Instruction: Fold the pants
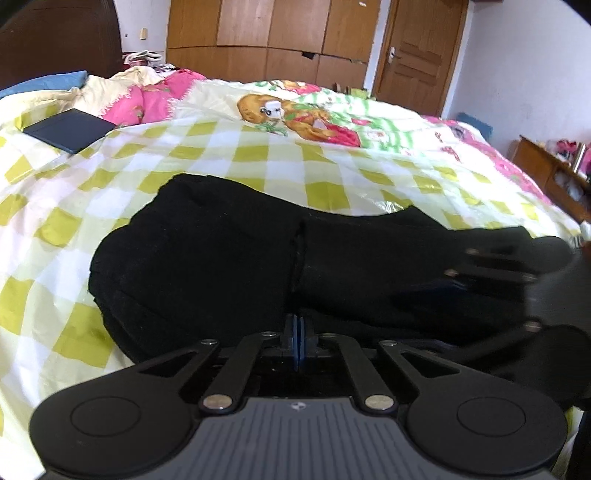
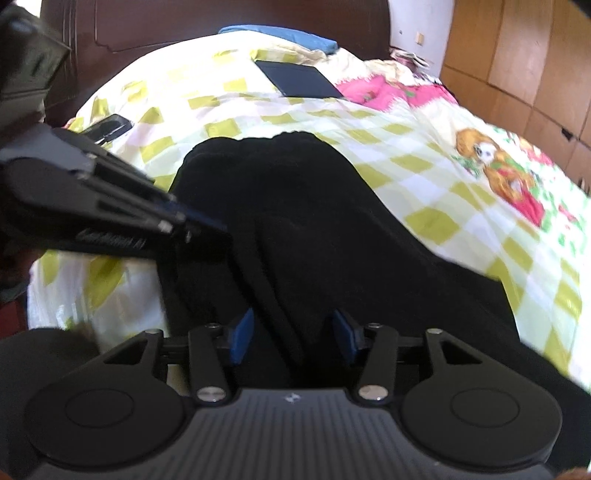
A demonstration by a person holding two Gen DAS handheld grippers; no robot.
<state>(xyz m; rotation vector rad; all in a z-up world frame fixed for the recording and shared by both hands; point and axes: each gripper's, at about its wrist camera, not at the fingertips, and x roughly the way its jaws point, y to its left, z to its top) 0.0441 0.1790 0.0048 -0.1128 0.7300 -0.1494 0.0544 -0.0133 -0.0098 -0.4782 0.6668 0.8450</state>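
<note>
— Where are the black pants (image 1: pixel 229 254) lying?

— We see them bunched on the checked bedspread (image 1: pixel 258 151), on its yellow-green and white squares, with the cartoon print farther up the cover beyond the pants.

— And the left gripper (image 1: pixel 298 341)?

— Its blue pads are pressed together at the near edge of the pants. In the right wrist view its tip meets the cloth at the pants' left side, but we cannot tell whether any fabric is pinched between the pads (black on black hides it).

— The right gripper (image 2: pixel 293 334)?

— Its fingers stand apart over the pants, a ridge of dark fabric running up between them; the pads do not press on it.

— Anything else near the pants?

— A dark flat book (image 2: pixel 299 79) lies beyond them toward the headboard (image 2: pixel 207 22), well apart from the cloth.
</note>
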